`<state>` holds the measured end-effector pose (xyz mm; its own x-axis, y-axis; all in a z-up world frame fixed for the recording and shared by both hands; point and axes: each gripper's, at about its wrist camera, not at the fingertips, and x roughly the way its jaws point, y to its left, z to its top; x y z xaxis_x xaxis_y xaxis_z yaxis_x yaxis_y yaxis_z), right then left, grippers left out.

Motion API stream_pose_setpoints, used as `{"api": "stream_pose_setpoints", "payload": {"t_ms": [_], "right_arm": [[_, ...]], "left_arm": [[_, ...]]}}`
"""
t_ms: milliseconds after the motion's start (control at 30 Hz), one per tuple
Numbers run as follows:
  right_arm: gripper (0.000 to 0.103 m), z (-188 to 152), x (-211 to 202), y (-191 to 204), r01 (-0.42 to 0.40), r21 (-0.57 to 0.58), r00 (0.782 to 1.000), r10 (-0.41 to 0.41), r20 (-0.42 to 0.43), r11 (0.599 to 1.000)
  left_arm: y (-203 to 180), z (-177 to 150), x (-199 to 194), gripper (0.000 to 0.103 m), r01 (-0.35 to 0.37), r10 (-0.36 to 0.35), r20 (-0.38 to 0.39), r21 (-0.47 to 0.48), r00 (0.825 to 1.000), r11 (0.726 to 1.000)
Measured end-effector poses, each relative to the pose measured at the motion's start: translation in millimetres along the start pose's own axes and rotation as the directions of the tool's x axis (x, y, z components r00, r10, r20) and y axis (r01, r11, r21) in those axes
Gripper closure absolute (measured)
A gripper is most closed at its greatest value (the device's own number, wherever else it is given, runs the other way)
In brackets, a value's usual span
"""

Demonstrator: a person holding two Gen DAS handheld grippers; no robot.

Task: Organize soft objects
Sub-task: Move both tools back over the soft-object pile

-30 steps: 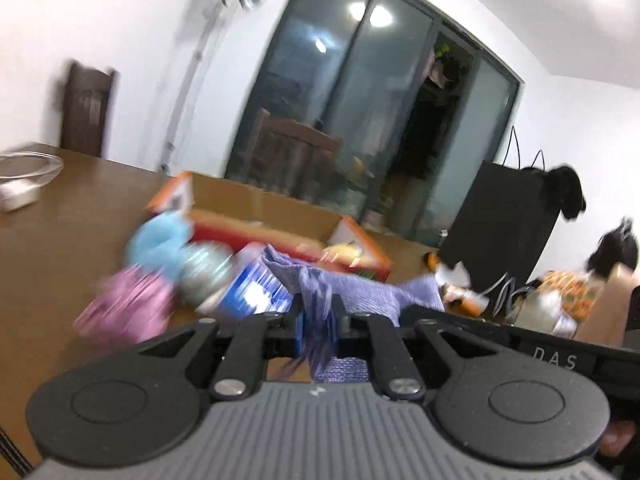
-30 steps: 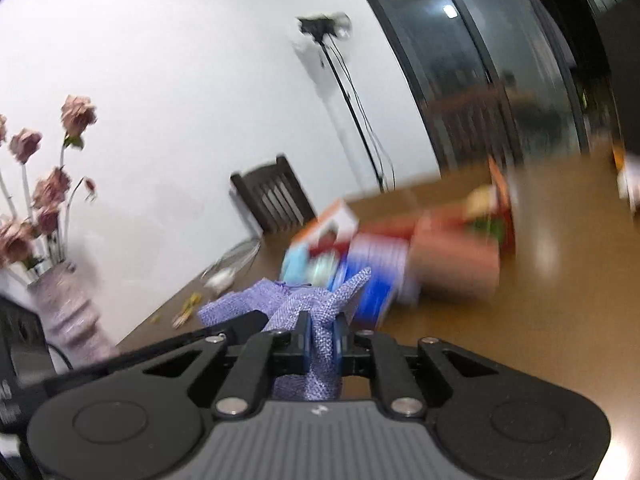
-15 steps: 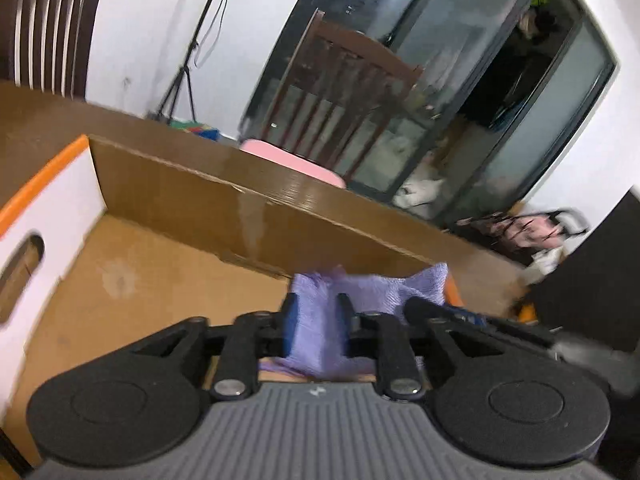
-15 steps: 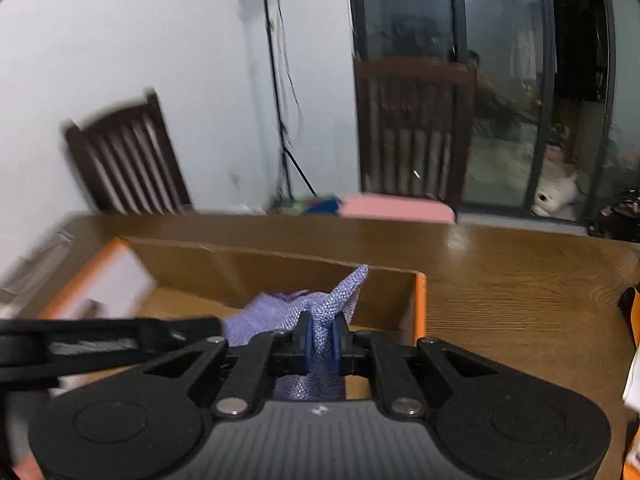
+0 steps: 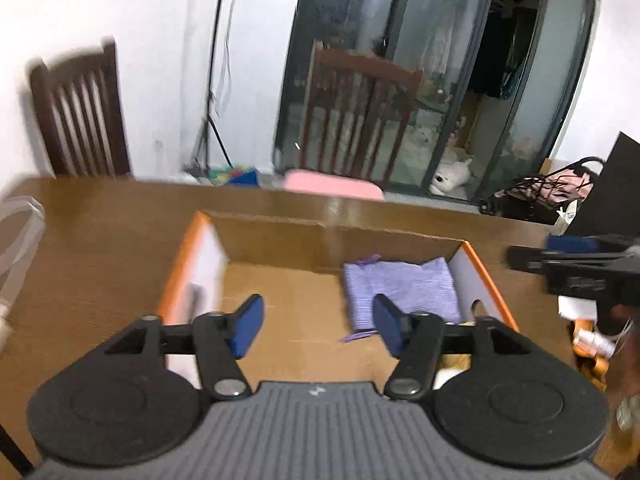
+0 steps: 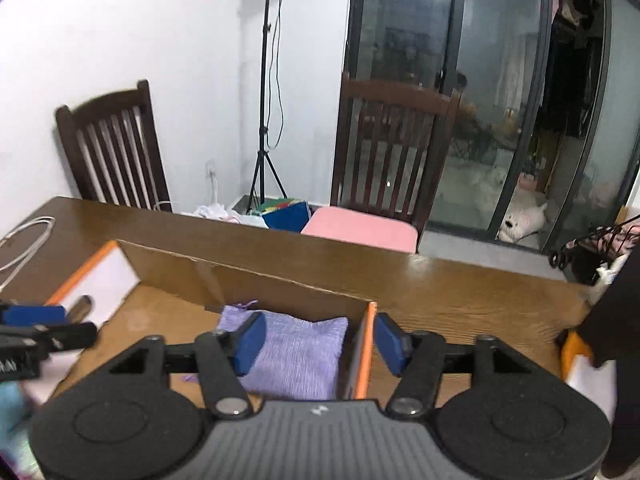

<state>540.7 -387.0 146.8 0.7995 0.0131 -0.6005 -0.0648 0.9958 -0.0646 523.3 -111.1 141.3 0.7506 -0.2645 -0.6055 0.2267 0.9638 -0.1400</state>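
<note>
Both grippers, left gripper (image 5: 316, 330) and right gripper (image 6: 318, 342), have just opened, empty; purple cloth (image 5: 402, 290) now lies released inside cardboard box (image 5: 276, 280).

The right gripper (image 6: 318, 340) has just been opening its blue-padded fingers (image 6: 249, 343), and nothing is pinched between them. Below lies a folded lilac knitted cloth (image 6: 298, 354) in the right-hand corner of an open brown cardboard box with orange-edged flaps (image 6: 180, 268), which sits on a brown wooden table (image 6: 460, 292). The other gripper's dark tip (image 6: 44, 332) enters from the left edge over the box. Behind the table stand two dark wooden chairs (image 6: 116, 148), one with a pink seat cushion (image 6: 360, 232).
</note>
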Motion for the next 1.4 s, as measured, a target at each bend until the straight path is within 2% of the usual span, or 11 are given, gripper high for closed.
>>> {"api": "stream_pose_setpoints", "payload": {"t_ms": [67, 267, 433, 567, 700, 933, 1100, 1133, 1200, 1300, 1400], "right_arm": [[0.035, -2, -34, 0, 0.007, -0.019, 1.000, -0.007, 0.009, 1.000], [0.026, -15, -124, 12, 0.035, -0.050, 0.997, -0.032, 0.070, 0.998], [0.021, -42, -181, 23, 0.031, -0.035, 0.986, -0.025, 0.163, 0.999], [0.017, -87, -225, 36, 0.013, -0.009, 0.963, -0.011, 0.271, 1.000], [0.016, -146, -260, 51, -0.020, 0.025, 0.934, 0.010, 0.358, 0.999], [0.013, -256, -308, 87, -0.059, 0.021, 0.904, 0.045, 0.425, 0.998], [0.012, -310, -338, 110, -0.088, 0.044, 0.906, 0.062, 0.420, 0.995], [0.007, -321, -344, 114, -0.093, 0.056, 0.901, 0.060, 0.429, 0.994], [0.003, -345, -354, 121, -0.111, 0.091, 0.892, 0.058, 0.448, 0.990], [0.003, -372, -365, 133, -0.096, 0.065, 0.879, 0.054, 0.474, 0.993], [0.003, -372, -369, 136, -0.090, 0.031, 0.873, 0.064, 0.484, 0.995]], "left_arm": [[9, -1, -39, 0.020, -0.033, 0.032, 0.035, 0.035, 0.999, 0.999], [28, -16, -127, 0.014, -0.066, 0.053, 0.135, 0.096, 0.989, 0.993], [35, -47, -171, 0.011, -0.102, 0.075, 0.223, 0.113, 0.972, 0.988], [36, -95, -207, 0.007, -0.135, 0.085, 0.343, 0.126, 0.936, 0.983], [46, -150, -237, 0.000, -0.080, 0.048, 0.405, 0.063, 0.913, 0.995], [48, -249, -293, 0.000, -0.092, 0.049, 0.492, 0.063, 0.869, 0.994], [53, -297, -329, 0.000, -0.081, 0.050, 0.501, 0.039, 0.864, 0.996], [55, -305, -334, 0.000, -0.079, 0.053, 0.501, 0.031, 0.864, 0.996], [58, -319, -338, 0.000, -0.055, 0.041, 0.475, 0.016, 0.879, 0.998], [67, -333, -341, 0.000, 0.033, -0.027, 0.397, -0.007, 0.917, 0.999], [68, -332, -338, 0.000, 0.023, -0.021, 0.393, 0.001, 0.919, 1.000]]}}
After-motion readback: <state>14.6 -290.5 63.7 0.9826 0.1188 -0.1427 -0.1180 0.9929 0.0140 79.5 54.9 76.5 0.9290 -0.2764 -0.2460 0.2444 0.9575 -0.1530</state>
